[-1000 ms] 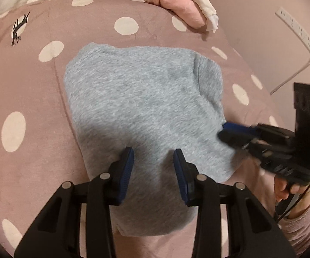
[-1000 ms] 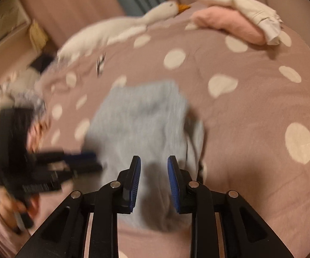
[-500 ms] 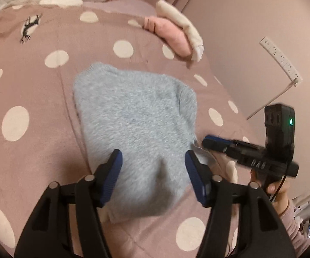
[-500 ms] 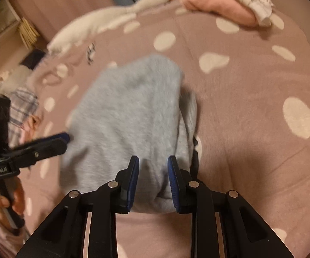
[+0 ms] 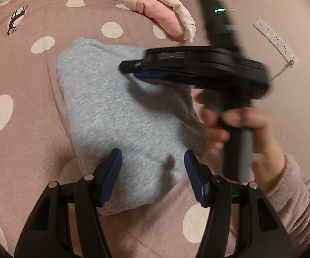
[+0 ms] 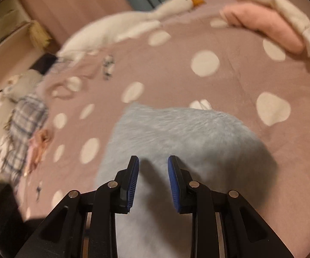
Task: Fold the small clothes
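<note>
A folded grey fleece garment (image 5: pixel 116 116) lies on the pink polka-dot bed cover (image 5: pixel 21 90). My left gripper (image 5: pixel 152 163) is wide open over its near end and holds nothing. My right gripper (image 5: pixel 133 69) crosses the left wrist view, held by a hand, its tips over the garment's far right part. In the right wrist view the right gripper (image 6: pixel 152 167) is open a little, empty, above the grey garment (image 6: pixel 182 133).
Folded pink and cream clothes (image 5: pixel 167 19) lie at the bed's far edge, also in the right wrist view (image 6: pixel 271 23). A white goose plush (image 6: pixel 129 28) lies at the back. A plaid garment (image 6: pixel 23 124) lies left. A power strip (image 5: pixel 275 40) hangs on the wall.
My right gripper has swung from the garment's right edge up and across over the garment. My left gripper has opened wider and pulled back a little. The garment stays flat.
</note>
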`<state>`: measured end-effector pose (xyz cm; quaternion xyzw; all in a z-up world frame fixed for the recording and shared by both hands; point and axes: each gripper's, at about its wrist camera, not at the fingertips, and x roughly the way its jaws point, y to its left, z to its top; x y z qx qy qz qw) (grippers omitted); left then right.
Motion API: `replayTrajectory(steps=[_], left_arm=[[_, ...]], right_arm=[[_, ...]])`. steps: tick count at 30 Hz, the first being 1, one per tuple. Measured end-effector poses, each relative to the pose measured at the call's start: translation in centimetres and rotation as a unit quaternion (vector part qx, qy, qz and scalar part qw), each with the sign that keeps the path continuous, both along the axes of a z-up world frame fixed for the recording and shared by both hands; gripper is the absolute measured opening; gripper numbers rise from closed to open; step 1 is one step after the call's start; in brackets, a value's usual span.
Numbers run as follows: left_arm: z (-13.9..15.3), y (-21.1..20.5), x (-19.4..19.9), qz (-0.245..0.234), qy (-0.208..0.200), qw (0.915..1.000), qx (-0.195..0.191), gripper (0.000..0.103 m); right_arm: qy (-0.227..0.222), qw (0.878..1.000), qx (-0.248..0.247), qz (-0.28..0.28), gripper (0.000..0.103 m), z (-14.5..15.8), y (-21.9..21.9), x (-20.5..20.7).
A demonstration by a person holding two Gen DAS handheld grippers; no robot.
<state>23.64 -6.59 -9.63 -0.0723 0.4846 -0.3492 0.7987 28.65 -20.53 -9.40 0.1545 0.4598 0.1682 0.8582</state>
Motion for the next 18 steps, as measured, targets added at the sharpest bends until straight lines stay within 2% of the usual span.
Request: replayTrajectory(steps=[3, 7, 9, 12, 14, 16, 18], left_arm=[[-0.2, -0.1, 0.4, 0.000, 0.007, 1.0000, -0.007, 0.058], [-0.3, -0.3, 0.3, 0.001, 0.007, 1.0000, -0.007, 0.057], [-0.3, -0.3, 0.2, 0.001, 0.005, 1.0000, -0.004, 0.058], [-0.3, -0.2, 0.4, 0.004, 0.007, 1.0000, -0.004, 0.059], [-0.2, -0.3, 0.5, 0.007, 0.009, 0.9999, -0.004, 0.059], [-0.2, -0.6, 0.5, 0.009, 0.007, 0.9999, 0.001, 0.059], [-0.2, -0.7, 0.3, 0.012, 0.005, 0.9999, 0.005, 0.059]], right_arm=[[0.041, 0.999, -0.002, -0.017, 0.027, -2.4, -0.2, 1.3], [0.049, 0.998, 0.024, -0.023, 0.027, -2.0, -1.1, 1.0], [0.041, 0.998, 0.030, -0.027, 0.027, -1.0, -1.7, 0.3], [0.006, 0.999, 0.033, -0.033, 0.028, 0.9, -2.8, -1.4], [-0.006, 0.998, 0.035, -0.052, 0.028, 1.3, -4.1, -2.0], [-0.003, 0.997, 0.021, -0.081, 0.028, 0.7, -5.4, -2.0], [0.019, 0.994, 0.012, -0.109, 0.028, -0.8, -6.4, -1.6]])
